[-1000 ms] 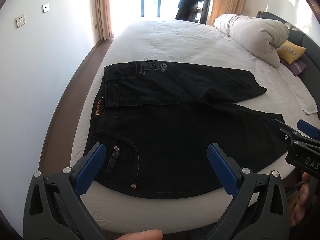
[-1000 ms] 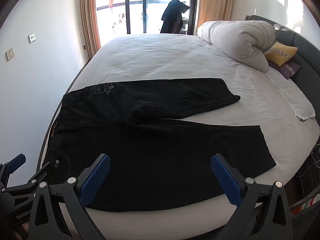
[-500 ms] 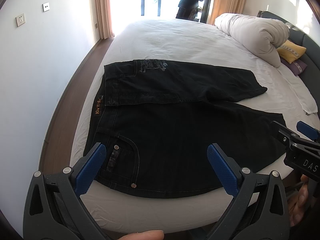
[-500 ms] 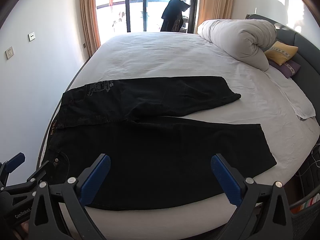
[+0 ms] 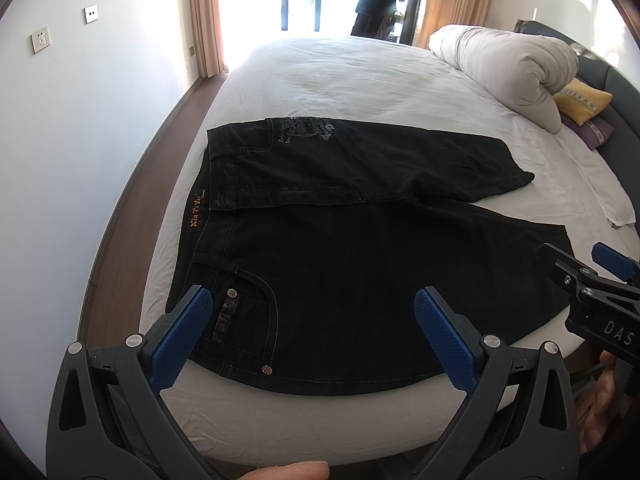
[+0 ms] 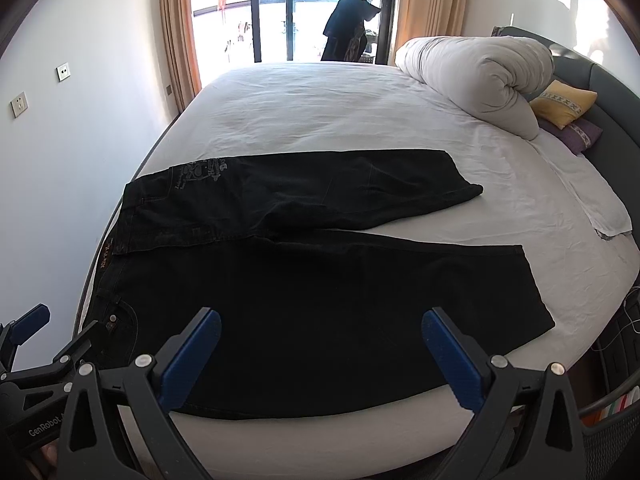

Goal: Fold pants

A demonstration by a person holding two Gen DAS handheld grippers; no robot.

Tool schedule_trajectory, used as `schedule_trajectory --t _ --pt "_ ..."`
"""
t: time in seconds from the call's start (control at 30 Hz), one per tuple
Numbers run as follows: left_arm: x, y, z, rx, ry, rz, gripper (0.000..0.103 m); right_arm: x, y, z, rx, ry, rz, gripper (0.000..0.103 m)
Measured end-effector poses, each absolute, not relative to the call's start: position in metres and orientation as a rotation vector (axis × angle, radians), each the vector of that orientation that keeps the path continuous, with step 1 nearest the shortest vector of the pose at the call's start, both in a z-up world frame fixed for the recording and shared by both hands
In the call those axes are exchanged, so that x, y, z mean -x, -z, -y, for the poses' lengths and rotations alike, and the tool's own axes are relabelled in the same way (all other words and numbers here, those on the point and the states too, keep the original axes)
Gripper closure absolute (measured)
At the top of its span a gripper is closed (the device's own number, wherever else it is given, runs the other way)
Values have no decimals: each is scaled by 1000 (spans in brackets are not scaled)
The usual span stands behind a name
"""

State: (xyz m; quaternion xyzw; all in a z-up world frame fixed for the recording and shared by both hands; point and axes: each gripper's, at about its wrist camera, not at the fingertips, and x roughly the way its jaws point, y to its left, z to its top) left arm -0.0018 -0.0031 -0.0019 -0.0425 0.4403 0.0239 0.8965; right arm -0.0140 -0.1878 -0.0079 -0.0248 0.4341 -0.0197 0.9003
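1. The left gripper hangs above the waistband end with its ribbed blue pads spread wide, holding nothing.
2. The black pants are matte stitched denim, lying flat near the front edge of the smooth white bed. Their long axis runs left to right, waistband left, hems right.
3. The right gripper is likewise wide apart and empty.

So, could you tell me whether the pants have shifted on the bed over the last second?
No. The pants lie as before against the rolled duvet; only slight camera drift shows.
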Motion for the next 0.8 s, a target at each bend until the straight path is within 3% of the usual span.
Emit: schedule_trajectory --t 0.8 --pt "3 2 3 87 -51 -914 0 16 9 188 52 41 -904 0"
